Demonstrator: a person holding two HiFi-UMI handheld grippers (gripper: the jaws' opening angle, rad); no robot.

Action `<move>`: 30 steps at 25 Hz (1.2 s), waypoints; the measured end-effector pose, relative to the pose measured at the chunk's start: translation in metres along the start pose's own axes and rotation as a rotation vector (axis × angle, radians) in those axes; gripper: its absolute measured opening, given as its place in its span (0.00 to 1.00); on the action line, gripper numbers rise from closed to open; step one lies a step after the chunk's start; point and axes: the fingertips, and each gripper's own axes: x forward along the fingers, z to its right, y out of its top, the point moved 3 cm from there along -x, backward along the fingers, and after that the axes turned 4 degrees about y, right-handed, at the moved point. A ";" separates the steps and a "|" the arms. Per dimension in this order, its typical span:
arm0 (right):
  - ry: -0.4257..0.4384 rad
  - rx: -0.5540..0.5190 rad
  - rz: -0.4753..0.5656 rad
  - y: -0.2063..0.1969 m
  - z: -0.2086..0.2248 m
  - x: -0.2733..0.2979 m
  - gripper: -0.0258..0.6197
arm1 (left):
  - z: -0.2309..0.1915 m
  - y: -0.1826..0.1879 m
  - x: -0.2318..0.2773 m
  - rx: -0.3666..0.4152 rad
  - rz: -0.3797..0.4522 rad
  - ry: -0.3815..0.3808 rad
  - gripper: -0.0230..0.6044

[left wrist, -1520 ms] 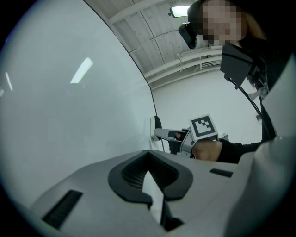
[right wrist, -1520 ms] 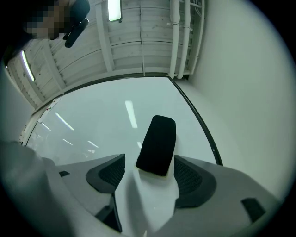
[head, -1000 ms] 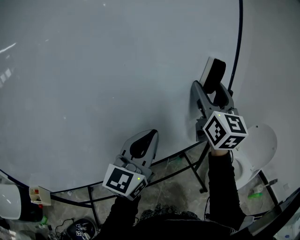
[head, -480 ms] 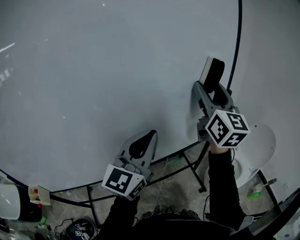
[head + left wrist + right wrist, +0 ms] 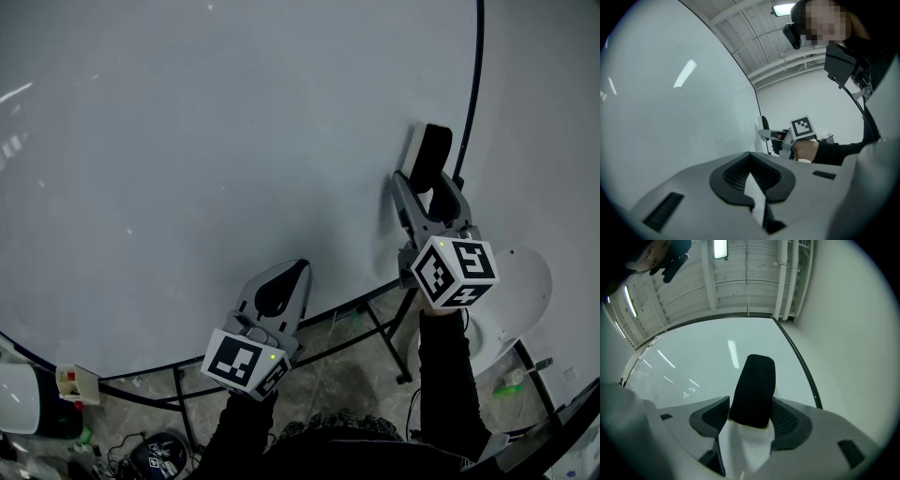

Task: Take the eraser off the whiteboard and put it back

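Eraser point(image 5: 431, 155): a black-topped block sitting on the whiteboard point(image 5: 187, 141), close to its right side and just beside the black frame point(image 5: 478, 94).
Right gripper point(image 5: 426, 181): reaches up at the eraser from below. Its jaws have just been closing, and the eraser's lower end sits between them with a pad against each side. The block lies against the board.
Left gripper point(image 5: 296, 270): low on the board near its bottom edge, well to the left of the other gripper. Its jaws are together with nothing between them.
Whiteboard: pale grey, with a few streaks of ceiling light reflected at the left.
Under the board: black stand legs point(image 5: 386, 337) over a mottled floor.
Person: a dark sleeve point(image 5: 445, 375) behind each gripper.
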 end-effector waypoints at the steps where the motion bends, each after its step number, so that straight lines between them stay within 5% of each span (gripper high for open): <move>1: 0.004 -0.004 0.003 0.002 -0.001 -0.002 0.48 | 0.000 0.000 -0.001 0.000 0.000 0.003 0.05; 19: 0.108 -0.064 -0.023 0.003 -0.014 -0.022 0.48 | 0.014 0.000 -0.013 0.011 -0.015 0.109 0.05; 30: 0.128 -0.059 -0.025 0.004 -0.011 -0.021 0.48 | 0.029 0.003 -0.011 0.094 -0.033 0.099 0.04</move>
